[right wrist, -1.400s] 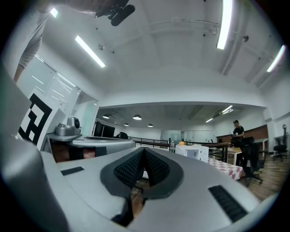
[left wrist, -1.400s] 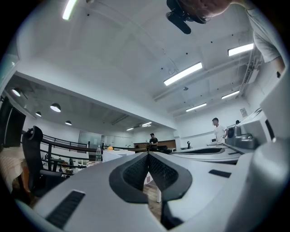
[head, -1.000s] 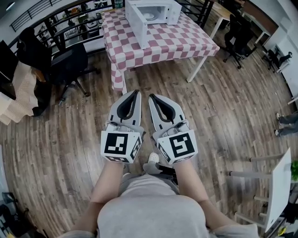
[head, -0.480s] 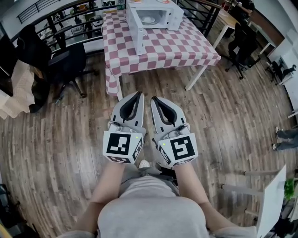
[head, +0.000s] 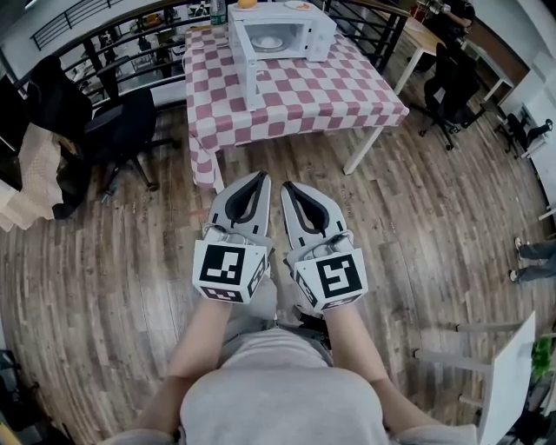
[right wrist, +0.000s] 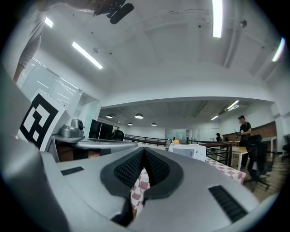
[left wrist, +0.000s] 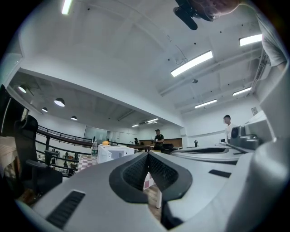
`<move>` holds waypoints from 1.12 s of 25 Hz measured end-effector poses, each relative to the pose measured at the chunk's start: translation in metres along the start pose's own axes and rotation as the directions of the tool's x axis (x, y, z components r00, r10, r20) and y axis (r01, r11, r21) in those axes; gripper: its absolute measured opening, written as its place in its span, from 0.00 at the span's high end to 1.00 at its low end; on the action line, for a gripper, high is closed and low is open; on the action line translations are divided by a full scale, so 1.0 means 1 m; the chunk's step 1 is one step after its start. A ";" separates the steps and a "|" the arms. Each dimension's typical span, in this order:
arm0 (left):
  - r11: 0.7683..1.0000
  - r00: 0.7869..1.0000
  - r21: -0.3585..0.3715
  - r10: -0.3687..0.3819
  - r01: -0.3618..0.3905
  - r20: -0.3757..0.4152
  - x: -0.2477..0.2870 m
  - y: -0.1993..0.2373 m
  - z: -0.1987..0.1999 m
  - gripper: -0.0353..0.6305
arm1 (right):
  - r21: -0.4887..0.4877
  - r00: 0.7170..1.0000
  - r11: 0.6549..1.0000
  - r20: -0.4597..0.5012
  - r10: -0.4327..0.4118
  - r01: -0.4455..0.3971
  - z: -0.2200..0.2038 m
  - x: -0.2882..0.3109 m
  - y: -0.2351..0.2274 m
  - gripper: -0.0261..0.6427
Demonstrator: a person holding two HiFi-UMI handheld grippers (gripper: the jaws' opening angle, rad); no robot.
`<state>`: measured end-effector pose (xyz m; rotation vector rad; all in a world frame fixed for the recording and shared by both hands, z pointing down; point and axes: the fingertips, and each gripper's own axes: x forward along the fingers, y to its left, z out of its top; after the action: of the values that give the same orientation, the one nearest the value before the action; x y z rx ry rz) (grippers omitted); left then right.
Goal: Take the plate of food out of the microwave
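The left gripper (head: 257,176) and right gripper (head: 284,185) are held side by side, jaws clenched on nothing, while the plate (head: 268,40) is seen straight ahead, well apart, inside the open microwave (head: 300,19) on the table (head: 347,87), neither gripper nearer.

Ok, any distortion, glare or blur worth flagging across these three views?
Head view: heavy fisheye, the floorboards bow, yet the microwave is sharp. Left gripper view: black round vignette, ceiling strip light blown out. Right gripper view: same vignette, another strip light glares.
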<state>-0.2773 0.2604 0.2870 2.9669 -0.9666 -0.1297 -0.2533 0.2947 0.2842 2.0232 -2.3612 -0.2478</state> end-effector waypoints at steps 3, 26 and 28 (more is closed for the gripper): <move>1.000 1.000 -0.003 -0.011 0.011 0.001 0.016 -0.001 -0.002 0.94 | -0.006 1.000 1.000 0.000 -0.006 0.006 -0.003 0.004 -0.013 0.93; 0.998 0.998 -0.048 -0.036 0.033 -0.053 0.194 0.047 -0.029 0.94 | -0.027 0.999 1.000 -0.052 -0.011 0.009 -0.039 0.126 -0.148 0.93; 0.998 0.998 -0.054 -0.037 0.034 -0.056 0.208 0.053 -0.031 0.94 | -0.026 0.998 1.000 -0.060 -0.007 0.006 -0.043 0.138 -0.158 0.93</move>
<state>-0.1377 0.0949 0.3050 2.9228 -0.8904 -0.0693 -0.1152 0.1314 0.2930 1.9984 -2.3047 -0.2138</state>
